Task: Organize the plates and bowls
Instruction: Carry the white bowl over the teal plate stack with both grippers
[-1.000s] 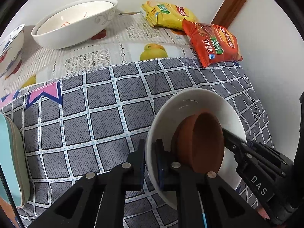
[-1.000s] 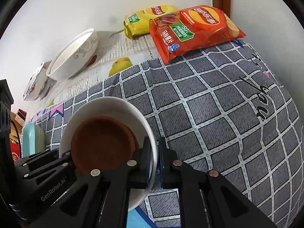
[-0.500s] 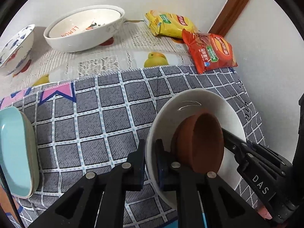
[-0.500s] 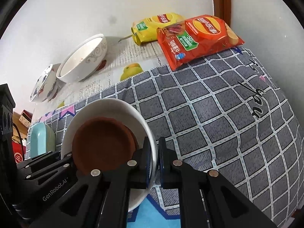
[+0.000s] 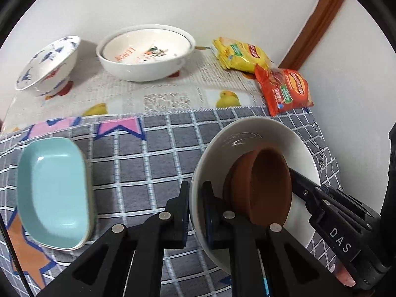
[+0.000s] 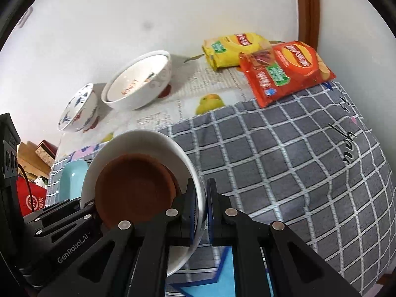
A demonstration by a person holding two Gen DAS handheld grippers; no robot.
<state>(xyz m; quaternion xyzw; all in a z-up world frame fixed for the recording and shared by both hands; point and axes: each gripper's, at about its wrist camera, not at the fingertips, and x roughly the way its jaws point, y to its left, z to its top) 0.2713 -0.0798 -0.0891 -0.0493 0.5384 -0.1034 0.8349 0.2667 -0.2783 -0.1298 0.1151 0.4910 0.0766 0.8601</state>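
Both grippers hold one white bowl point(image 5: 250, 138) by opposite rims, lifted above the checked cloth. Brown saucers point(image 5: 262, 188) sit stacked inside it. My left gripper point(image 5: 196, 212) is shut on the near-left rim. My right gripper point(image 6: 202, 210) is shut on the right rim, and the bowl point(image 6: 148, 141) with the brown saucers point(image 6: 135, 188) shows in its view. A large white bowl point(image 5: 146, 52) with an orange print and a blue-patterned bowl point(image 5: 47, 61) stand at the back by the wall. A light blue rectangular dish point(image 5: 53, 195) lies on the cloth at the left.
A yellow snack bag point(image 5: 241, 55) and a red chip bag point(image 5: 284, 91) lie at the back right by the brown door frame point(image 5: 314, 22). The table's right edge runs beside the wall. Boxes point(image 6: 32, 158) stand beyond the table's left edge.
Both grippers have risen and drawn back with the white bowl; the table looks farther away, and the blue dish and the patterned bowl have come into fuller view.
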